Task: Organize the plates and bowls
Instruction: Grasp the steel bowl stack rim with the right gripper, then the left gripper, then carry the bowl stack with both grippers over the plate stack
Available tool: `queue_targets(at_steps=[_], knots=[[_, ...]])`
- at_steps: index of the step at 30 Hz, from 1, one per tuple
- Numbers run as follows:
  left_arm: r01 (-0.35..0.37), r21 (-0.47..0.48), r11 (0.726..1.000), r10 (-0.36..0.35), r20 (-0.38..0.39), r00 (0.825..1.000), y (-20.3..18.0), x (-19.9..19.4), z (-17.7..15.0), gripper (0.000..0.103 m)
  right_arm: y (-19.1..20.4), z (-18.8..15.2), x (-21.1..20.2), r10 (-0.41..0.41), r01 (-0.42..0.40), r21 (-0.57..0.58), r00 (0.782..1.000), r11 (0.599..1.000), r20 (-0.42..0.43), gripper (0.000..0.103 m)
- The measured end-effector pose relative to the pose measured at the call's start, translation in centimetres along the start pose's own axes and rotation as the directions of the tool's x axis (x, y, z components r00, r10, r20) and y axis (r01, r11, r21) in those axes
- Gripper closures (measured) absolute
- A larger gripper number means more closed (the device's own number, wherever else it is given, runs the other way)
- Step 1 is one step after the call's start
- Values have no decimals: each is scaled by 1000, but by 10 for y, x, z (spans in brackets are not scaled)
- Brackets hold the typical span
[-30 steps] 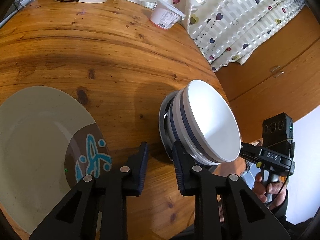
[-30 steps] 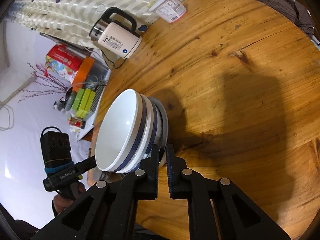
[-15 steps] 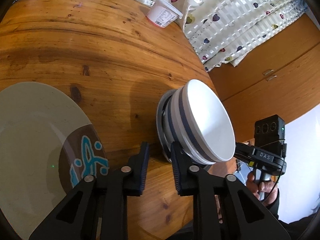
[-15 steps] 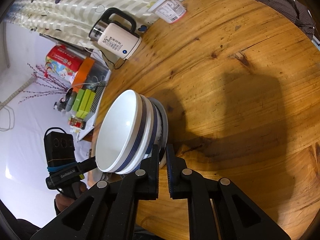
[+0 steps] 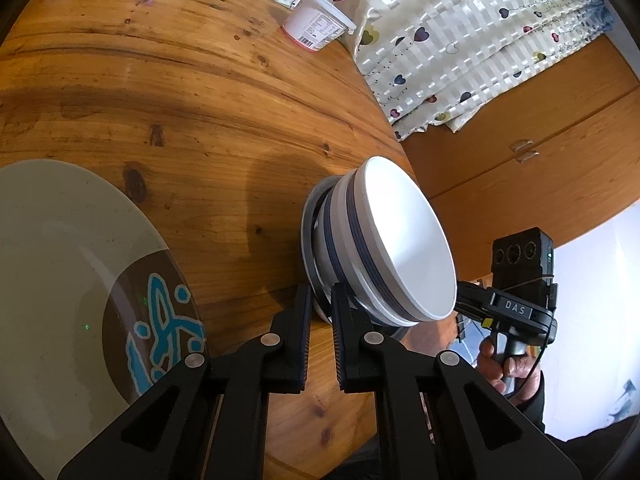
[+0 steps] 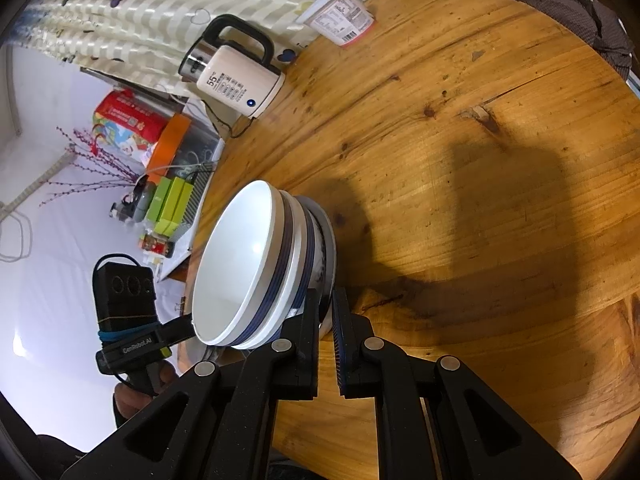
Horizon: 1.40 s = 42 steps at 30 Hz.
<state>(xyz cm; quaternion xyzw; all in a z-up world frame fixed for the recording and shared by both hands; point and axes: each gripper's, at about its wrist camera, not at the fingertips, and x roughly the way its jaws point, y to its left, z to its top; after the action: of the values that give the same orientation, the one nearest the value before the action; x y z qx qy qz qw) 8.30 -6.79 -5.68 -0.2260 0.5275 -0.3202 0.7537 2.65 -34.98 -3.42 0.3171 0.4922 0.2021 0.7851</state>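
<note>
Pinches the small grey-rimmed plate (image 5: 307,236) under the nested white blue-banded bowls (image 5: 400,240) at the round wooden table (image 5: 200,80) edge from opposite sides, left gripper (image 5: 322,312) jaws just closing onto its rim, right gripper (image 6: 326,316) clamped likewise, with the large beige plate (image 5: 60,260) off to the left gripper's left.

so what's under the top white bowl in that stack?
Under the top white bowl sits a second blue-banded bowl, then a small plate on the table. Anything between the nested pieces is covered.

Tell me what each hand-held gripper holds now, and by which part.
Both hold the small plate under the stacked bowls, by opposite rim edges: left hand-held gripper, right hand-held gripper.
</note>
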Motion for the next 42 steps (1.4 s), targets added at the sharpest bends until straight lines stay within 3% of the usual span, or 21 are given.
queue_targets(at_steps=[42], knots=[[-23, 34, 999, 21, 46, 999, -6, -11, 1, 94, 9, 11, 0, 6, -6, -21, 1000, 1000, 14, 95]])
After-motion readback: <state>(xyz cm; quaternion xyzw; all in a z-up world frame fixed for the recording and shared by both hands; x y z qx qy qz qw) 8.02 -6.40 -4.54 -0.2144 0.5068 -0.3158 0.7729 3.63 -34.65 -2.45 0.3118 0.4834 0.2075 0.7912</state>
